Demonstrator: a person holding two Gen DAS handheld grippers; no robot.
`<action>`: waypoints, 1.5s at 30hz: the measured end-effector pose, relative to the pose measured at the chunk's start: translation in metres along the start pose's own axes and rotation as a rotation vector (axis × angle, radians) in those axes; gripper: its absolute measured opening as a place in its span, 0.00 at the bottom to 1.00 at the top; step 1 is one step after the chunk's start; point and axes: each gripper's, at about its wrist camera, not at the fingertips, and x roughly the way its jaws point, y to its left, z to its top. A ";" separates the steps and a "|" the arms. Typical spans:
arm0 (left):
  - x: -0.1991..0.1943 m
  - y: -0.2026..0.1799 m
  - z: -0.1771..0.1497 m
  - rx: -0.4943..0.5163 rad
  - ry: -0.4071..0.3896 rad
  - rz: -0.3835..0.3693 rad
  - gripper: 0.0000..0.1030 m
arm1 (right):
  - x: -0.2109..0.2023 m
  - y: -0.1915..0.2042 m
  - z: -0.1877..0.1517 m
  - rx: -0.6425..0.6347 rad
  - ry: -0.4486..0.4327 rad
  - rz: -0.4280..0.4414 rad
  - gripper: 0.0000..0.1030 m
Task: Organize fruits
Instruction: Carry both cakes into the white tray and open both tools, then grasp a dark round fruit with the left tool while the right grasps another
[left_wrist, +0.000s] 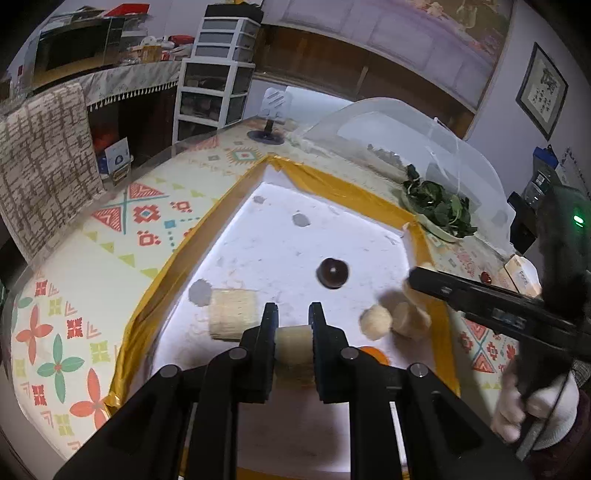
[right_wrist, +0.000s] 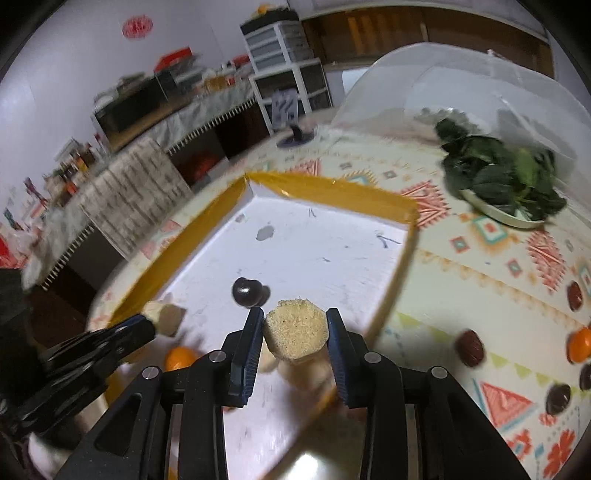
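A white tray with a yellow taped rim (left_wrist: 332, 184) (right_wrist: 325, 188) lies on the patterned table. My left gripper (left_wrist: 292, 319) is shut on a pale cut sugarcane piece (left_wrist: 295, 343) low over the tray's near part. My right gripper (right_wrist: 295, 325) is shut on another sugarcane piece (right_wrist: 295, 334), its cut end facing the camera, above the tray's right edge. In the tray lie a dark round fruit (left_wrist: 332, 272) (right_wrist: 246, 291), a sugarcane piece (left_wrist: 232, 314), more pale pieces (left_wrist: 375, 322) and an orange (left_wrist: 373, 354) (right_wrist: 179, 358). The right gripper also shows in the left wrist view (left_wrist: 417, 278).
Right of the tray, dark red fruits (right_wrist: 470, 348) (right_wrist: 557, 398) and an orange (right_wrist: 580, 345) lie on the tablecloth. A plate of green leaves (right_wrist: 506, 184) (left_wrist: 439, 210) sits under a clear dome cover (right_wrist: 480, 81). A small stand (left_wrist: 271, 110) is at the table's far edge.
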 end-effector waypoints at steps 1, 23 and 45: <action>0.002 0.003 -0.001 -0.005 0.007 0.000 0.16 | 0.006 -0.002 0.002 0.003 0.012 -0.006 0.35; -0.042 -0.026 0.011 -0.053 -0.071 -0.086 0.65 | -0.034 -0.021 0.004 0.076 -0.093 0.039 0.40; -0.031 -0.169 -0.027 0.138 0.013 -0.213 0.75 | -0.182 -0.237 -0.108 0.389 -0.195 -0.220 0.42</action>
